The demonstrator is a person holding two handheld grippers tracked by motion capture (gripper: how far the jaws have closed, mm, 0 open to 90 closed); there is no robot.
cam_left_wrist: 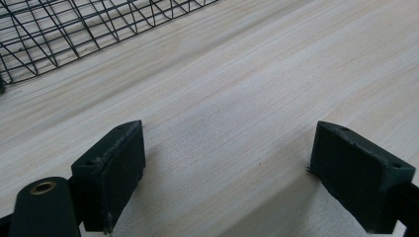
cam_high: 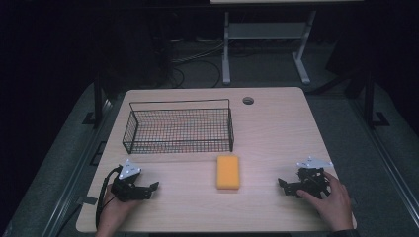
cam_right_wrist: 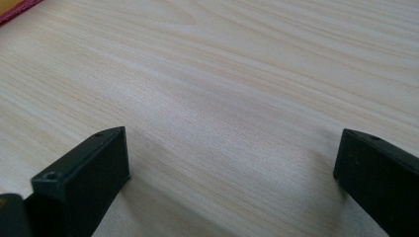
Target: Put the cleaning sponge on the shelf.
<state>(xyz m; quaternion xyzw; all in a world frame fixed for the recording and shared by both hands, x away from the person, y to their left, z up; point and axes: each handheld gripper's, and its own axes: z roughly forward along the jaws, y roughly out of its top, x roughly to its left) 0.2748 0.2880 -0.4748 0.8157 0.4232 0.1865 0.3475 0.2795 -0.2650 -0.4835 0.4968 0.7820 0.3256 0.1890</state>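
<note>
Pale wooden table (cam_high: 276,128) stood in a dark room; both grippers, left gripper (cam_high: 154,187) and right gripper (cam_high: 280,183), rested with jaws apart and nothing between them, flanking a sponge (cam_high: 228,172), a wire basket (cam_high: 178,129) beyond the left one, apparently empty.

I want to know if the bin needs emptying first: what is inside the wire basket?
Nothing shows inside the wire basket: through its mesh the high view shows bare table. The yellow sponge lies outside, in front of it. The mesh blurs the basket floor, so something tiny could go unseen.

Both grippers are black, each topped by a grey three-cornered plate, with blocky black jaws.
</note>
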